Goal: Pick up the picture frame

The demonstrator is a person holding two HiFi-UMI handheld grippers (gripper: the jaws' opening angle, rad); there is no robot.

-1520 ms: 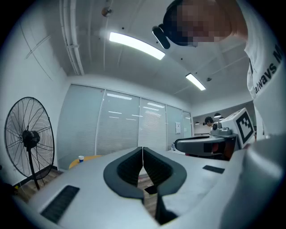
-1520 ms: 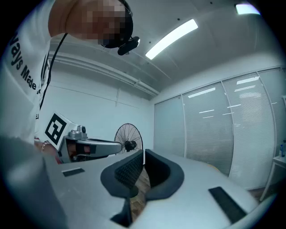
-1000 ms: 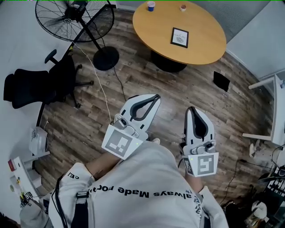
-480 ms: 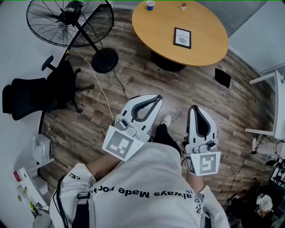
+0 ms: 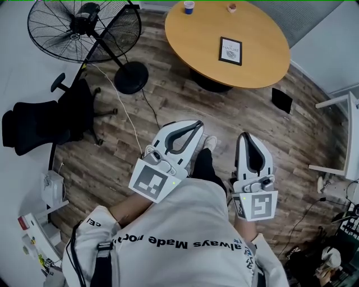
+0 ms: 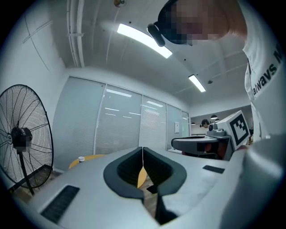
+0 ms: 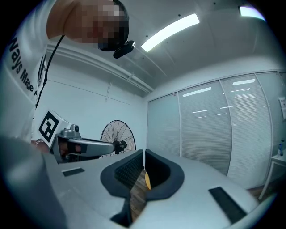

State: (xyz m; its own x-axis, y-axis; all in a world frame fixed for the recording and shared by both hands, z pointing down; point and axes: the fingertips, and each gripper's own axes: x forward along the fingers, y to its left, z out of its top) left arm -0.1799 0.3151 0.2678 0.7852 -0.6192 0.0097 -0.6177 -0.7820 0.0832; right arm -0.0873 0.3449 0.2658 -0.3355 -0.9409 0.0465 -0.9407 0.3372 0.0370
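The picture frame [image 5: 230,51], black-edged with a white print, lies flat on the round wooden table [image 5: 196,39] at the top of the head view. Both grippers hang low in front of the person's body, well short of the table. My left gripper [image 5: 197,124] points toward the table with its jaws touching and nothing between them. The right gripper [image 5: 244,136] is beside it, also shut and empty. In the left gripper view the left gripper's [image 6: 142,150] tips meet. The right gripper [image 7: 144,153] in its own view looks the same.
A large floor fan [image 5: 78,27] stands at the upper left, its round base [image 5: 130,74] near the table, with a cable trailing over the wood floor. A black office chair [image 5: 45,120] sits at the left. A blue cup [image 5: 189,7] and a small bowl [image 5: 231,8] rest on the table's far edge. A white desk [image 5: 343,134] is at the right.
The person has stepped toward the table; a leg and shoe now show between the grippers. Both grippers stay shut and in the same pose.
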